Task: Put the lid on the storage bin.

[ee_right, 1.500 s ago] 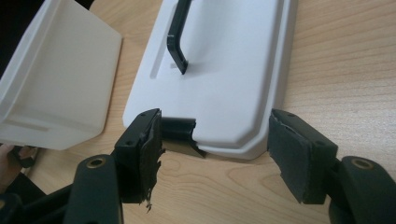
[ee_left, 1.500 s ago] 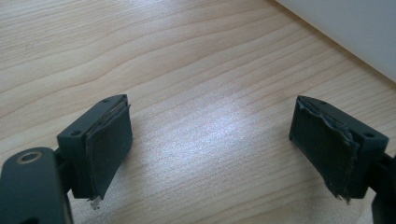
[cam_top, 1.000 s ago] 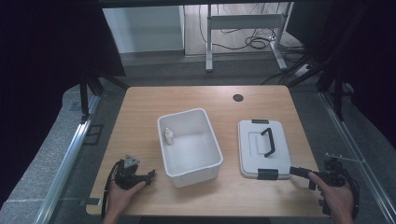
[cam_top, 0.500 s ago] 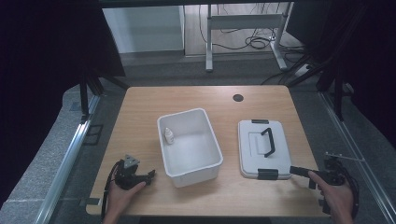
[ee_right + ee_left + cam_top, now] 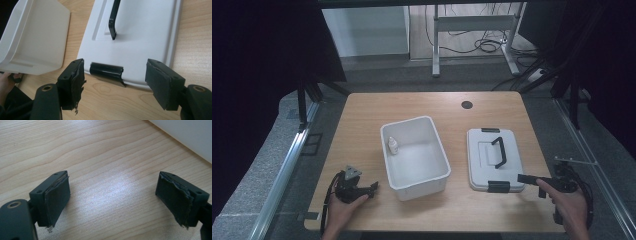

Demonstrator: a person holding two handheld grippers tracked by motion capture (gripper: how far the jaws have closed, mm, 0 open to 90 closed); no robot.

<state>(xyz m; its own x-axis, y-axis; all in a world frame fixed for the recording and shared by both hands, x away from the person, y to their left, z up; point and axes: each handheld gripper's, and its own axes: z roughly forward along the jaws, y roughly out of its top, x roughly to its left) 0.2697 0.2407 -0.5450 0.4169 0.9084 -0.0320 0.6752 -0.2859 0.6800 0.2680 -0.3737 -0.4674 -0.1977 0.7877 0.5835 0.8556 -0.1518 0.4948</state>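
White bin (image 5: 438, 159) at table (image 5: 412, 105) centre, long axis near-to-far; small bottle (image 5: 393, 145) upright inside at its left wall. Lid (image 5: 479, 160) lies right of it, handle (image 5: 498, 151) running near-to-far. Left gripper (image 5: 373, 188) and right gripper (image 5: 524, 178): jaws apart, empty.

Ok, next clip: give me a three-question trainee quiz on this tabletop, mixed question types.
1. True or false: the small white bottle lies inside the open white bin.
2. Which gripper is nearest the grey lid with the black handle? A) left gripper B) right gripper
3. Fill in: in the right gripper view, the black ____ on the lid's near edge sits between the open jaws.

Key: 1 true; 2 B; 3 latch.
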